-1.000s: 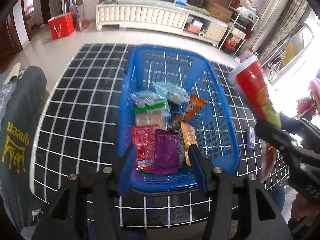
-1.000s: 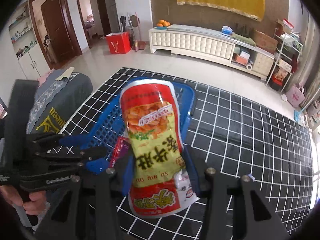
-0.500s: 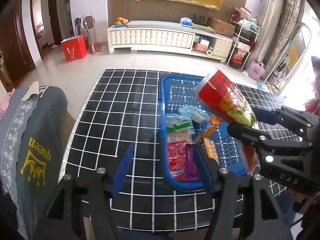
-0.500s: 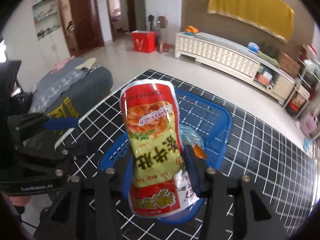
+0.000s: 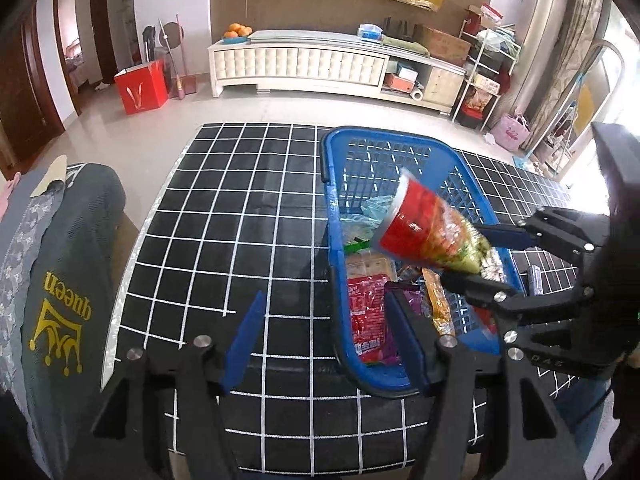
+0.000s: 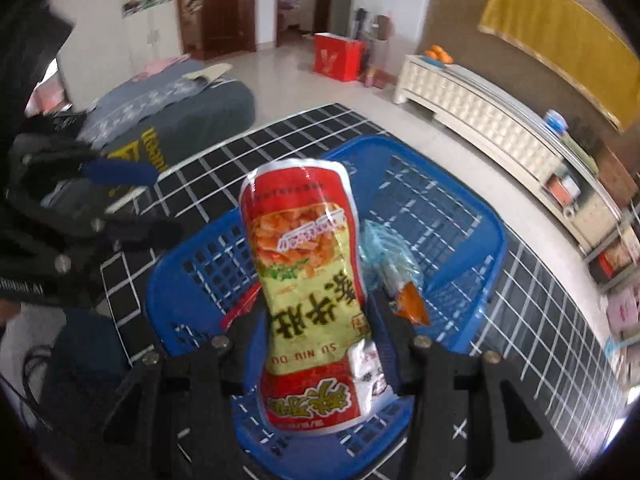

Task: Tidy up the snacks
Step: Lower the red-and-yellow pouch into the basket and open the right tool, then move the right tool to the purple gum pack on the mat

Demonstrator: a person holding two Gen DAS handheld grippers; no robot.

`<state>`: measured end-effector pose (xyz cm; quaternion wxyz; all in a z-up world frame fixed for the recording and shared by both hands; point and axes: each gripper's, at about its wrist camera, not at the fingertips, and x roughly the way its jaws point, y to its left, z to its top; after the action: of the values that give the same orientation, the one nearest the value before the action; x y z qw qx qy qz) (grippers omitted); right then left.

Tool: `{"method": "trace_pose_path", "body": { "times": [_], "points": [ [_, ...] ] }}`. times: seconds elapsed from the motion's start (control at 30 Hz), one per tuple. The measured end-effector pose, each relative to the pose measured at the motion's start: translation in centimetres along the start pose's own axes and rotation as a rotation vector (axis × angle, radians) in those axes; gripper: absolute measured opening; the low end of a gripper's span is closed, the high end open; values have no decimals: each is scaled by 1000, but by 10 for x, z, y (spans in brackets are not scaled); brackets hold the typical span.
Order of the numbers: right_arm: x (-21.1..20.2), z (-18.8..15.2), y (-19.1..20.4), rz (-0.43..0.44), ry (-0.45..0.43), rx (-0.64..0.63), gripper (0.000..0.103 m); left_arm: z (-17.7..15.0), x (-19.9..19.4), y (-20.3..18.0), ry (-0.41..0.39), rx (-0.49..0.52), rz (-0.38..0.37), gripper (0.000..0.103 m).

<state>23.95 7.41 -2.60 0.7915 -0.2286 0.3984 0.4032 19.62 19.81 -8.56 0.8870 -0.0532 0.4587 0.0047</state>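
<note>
A blue plastic basket [image 5: 329, 168] stands on the black grid tablecloth and holds several snack packets, among them a red one [image 5: 364, 320], a purple one [image 5: 410, 300] and an orange one [image 5: 438, 308]. My right gripper [image 6: 320, 320] is shut on a red and yellow snack bag [image 6: 308, 280] and holds it tilted over the basket [image 6: 492, 232]. In the left wrist view that bag [image 5: 424, 236] hangs above the basket's right half, with the right gripper [image 5: 484, 260] behind it. My left gripper [image 5: 324, 340] is open at the table's near edge, straddling the basket's near left corner, with nothing held.
A grey garment [image 5: 60, 300] with a yellow "queen" print lies off the table's left side. A small wrapped item [image 5: 534, 280] sits on the cloth right of the basket. Bare cloth [image 5: 240, 220] spreads left of the basket. A white cabinet [image 5: 304, 64] and red bag [image 5: 140, 88] stand beyond.
The right gripper has carried the snack bag leftward from beside the basket to above it. The left gripper has drawn back and to the left, so the basket now sits right of its centre.
</note>
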Motion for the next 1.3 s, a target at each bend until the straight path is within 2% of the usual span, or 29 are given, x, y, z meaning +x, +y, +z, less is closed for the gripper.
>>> {"method": "trace_pose_path", "body": {
  "times": [0.17, 0.3, 0.4, 0.47, 0.53, 0.63, 0.83, 1.03, 1.17, 1.3],
  "points": [
    [14, -10, 11, 28, 59, -69, 52, -4, 5, -1, 9, 13, 0, 60],
    [17, -12, 11, 9, 64, -49, 55, -8, 6, -2, 9, 16, 3, 60],
    [21, -12, 13, -4, 81, -44, 60, -10, 5, -3, 13, 9, 1, 61],
    [23, -10, 15, -28, 82, -58, 70, -12, 3, -5, 14, 15, 3, 60],
    [20, -9, 15, -25, 72, -58, 75, -14, 0, -5, 11, 19, 8, 61],
    [10, -9, 13, -33, 46, -42, 79, -16, -5, -6, 5, 16, 5, 61],
    [-22, -18, 12, -59, -1, 19, 80, -18, -22, -18, -20, 34, 6, 61],
    [-65, -28, 9, -97, -56, 78, 80, -22, -45, -46, -92, 102, 52, 60],
    [-98, -42, 0, -136, -84, 140, 80, -20, -57, -65, -120, 117, 32, 61],
    [-123, -57, -13, -185, -97, 226, 80, -18, -65, -87, -135, 142, -28, 61]
  ]
}}
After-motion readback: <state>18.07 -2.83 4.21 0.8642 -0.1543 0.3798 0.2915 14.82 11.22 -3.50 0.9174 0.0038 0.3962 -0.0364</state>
